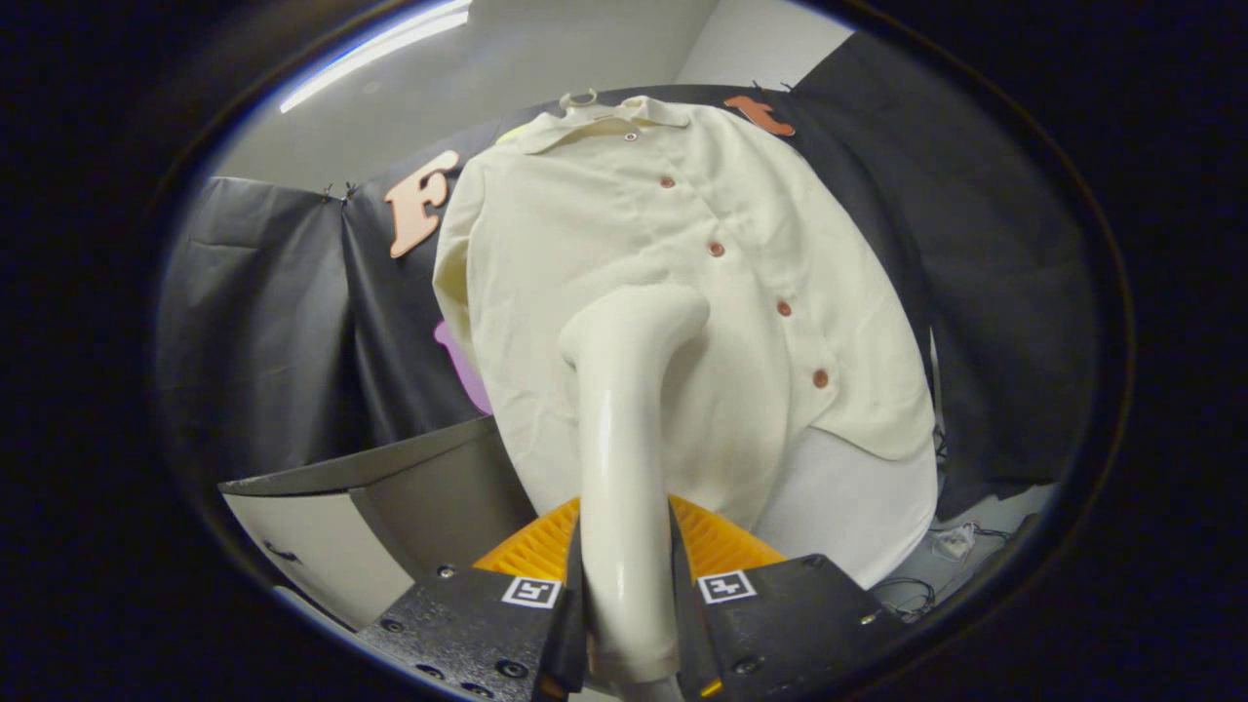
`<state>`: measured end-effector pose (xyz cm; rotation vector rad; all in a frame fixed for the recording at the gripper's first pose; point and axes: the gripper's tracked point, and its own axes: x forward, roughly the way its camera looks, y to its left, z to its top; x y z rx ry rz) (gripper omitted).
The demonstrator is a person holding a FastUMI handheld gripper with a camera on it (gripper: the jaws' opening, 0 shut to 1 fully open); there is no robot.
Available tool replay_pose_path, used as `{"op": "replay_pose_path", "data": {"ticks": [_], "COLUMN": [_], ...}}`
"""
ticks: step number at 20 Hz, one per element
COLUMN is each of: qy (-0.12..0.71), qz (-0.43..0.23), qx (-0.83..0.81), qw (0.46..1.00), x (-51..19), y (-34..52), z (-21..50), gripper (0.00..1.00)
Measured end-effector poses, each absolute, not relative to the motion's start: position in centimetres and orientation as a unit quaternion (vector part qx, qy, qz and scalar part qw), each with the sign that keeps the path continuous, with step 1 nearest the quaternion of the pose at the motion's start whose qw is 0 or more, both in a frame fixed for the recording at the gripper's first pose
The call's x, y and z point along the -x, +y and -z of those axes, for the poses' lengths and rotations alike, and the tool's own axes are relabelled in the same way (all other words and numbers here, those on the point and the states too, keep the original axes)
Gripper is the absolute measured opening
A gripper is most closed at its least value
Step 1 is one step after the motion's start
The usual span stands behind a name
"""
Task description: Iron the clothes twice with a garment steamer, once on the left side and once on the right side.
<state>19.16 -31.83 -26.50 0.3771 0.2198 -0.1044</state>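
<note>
Gripper (624, 595) with both fingers clamped on the steamer (624, 429) handle, keeping the head pointed toward 12 o'clock at the hanging shirt (624, 263), left of the buttons (717, 250), apparently to steam that panel.

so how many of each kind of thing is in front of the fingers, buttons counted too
cream shirt: 1
reddish buttons on it: 4 (a pale one at the collar makes 5)
garment steamer, clamped between the fingers: 1
hanger hook: 1
total: 8
</note>
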Motion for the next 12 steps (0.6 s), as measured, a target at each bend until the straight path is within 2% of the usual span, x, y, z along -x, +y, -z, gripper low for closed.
{"op": "replay_pose_path", "data": {"ticks": [12], "qy": [0.174], "qz": [0.060], "qx": [-0.185], "qw": [0.965], "x": [-14.9], "y": [-31.9], "z": [32.4], "gripper": [0.37]}}
